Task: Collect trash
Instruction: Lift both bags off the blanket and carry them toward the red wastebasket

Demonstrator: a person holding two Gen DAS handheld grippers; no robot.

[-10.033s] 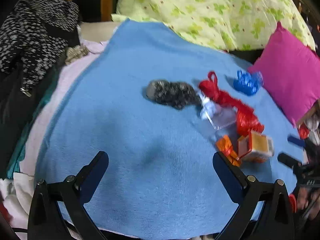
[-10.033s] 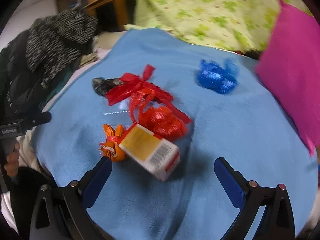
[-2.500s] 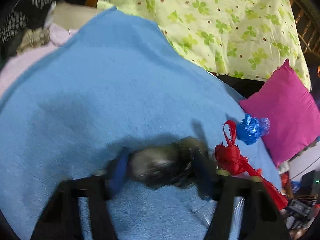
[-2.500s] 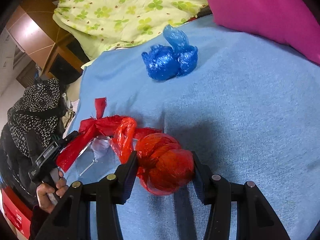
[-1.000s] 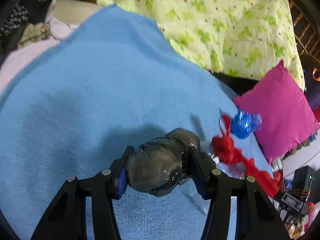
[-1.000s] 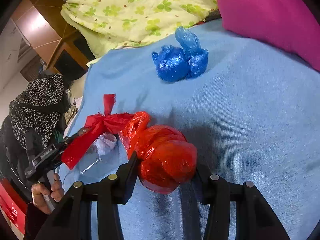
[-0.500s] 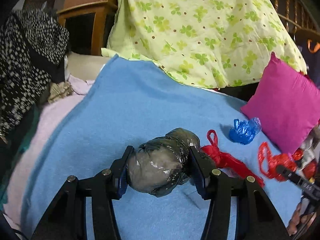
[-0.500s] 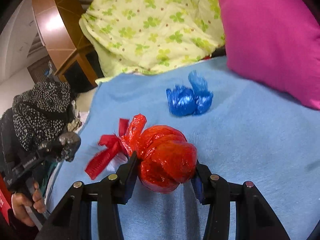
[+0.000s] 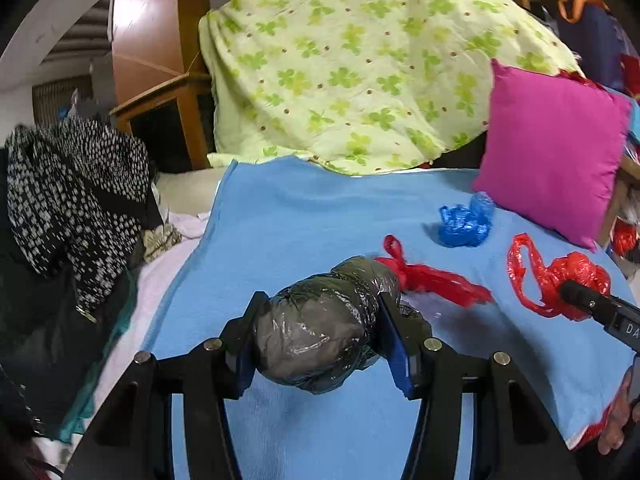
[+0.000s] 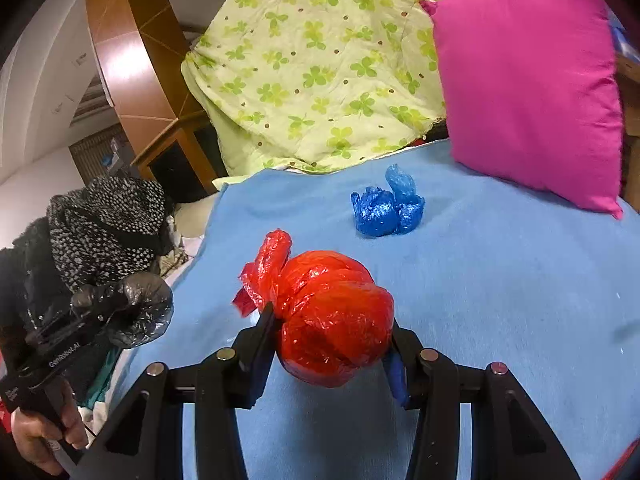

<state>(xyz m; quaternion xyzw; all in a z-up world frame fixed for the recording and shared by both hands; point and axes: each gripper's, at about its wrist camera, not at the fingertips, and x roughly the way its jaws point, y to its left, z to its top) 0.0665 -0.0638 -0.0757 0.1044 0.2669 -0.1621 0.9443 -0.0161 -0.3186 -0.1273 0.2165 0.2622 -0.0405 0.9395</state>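
My left gripper (image 9: 320, 312) is shut on a grey-black plastic bag bundle (image 9: 316, 336), held just above the blue blanket (image 9: 288, 216). My right gripper (image 10: 332, 328) is shut on a knotted red plastic bag (image 10: 336, 316), also lifted off the blanket. The left wrist view shows that red bag (image 9: 572, 276) at the right, with a black finger (image 9: 588, 302) of the right gripper on it. In the right wrist view the grey bag (image 10: 136, 312) hangs at the left. A crumpled blue bag (image 10: 386, 208) (image 9: 464, 224) and a loose red bag strip (image 9: 432, 276) lie on the blanket.
A pink pillow (image 9: 552, 152) leans at the blanket's far right. A green clover quilt (image 9: 360, 60) is heaped behind. A black-and-white speckled garment (image 9: 76, 196) lies off the left edge, with wooden furniture (image 9: 152, 60) beyond. A hand (image 10: 36, 436) grips the left tool.
Both grippers have risen and drawn back from the blanket with their bags still held. The views have tilted up, so more of the quilt, pillow and room shows.
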